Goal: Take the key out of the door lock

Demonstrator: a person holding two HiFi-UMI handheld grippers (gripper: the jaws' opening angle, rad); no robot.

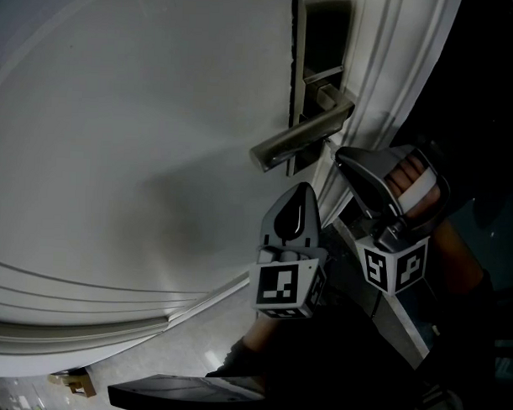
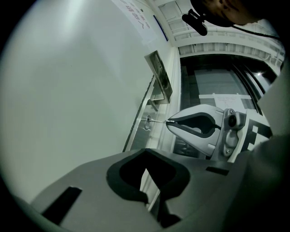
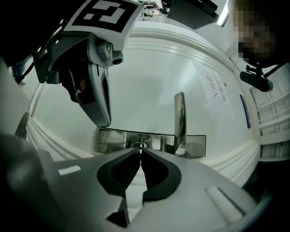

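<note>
Right tongs (image 3: 139,152) pinch the key (image 2: 157,121) - not yet out of the lock (image 2: 147,122); left tongs (image 2: 145,152) closed, empty - the pull remains

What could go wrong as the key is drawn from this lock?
The right tongs pinch the key at their very tips, so it may slip and drop. A pull off the lock's axis might jam or bend it. The door handle sits close and could catch the tongs.

Left hand-held gripper (image 1: 305,190) and right hand-held gripper (image 1: 342,154) — side by side, jaws together.
</note>
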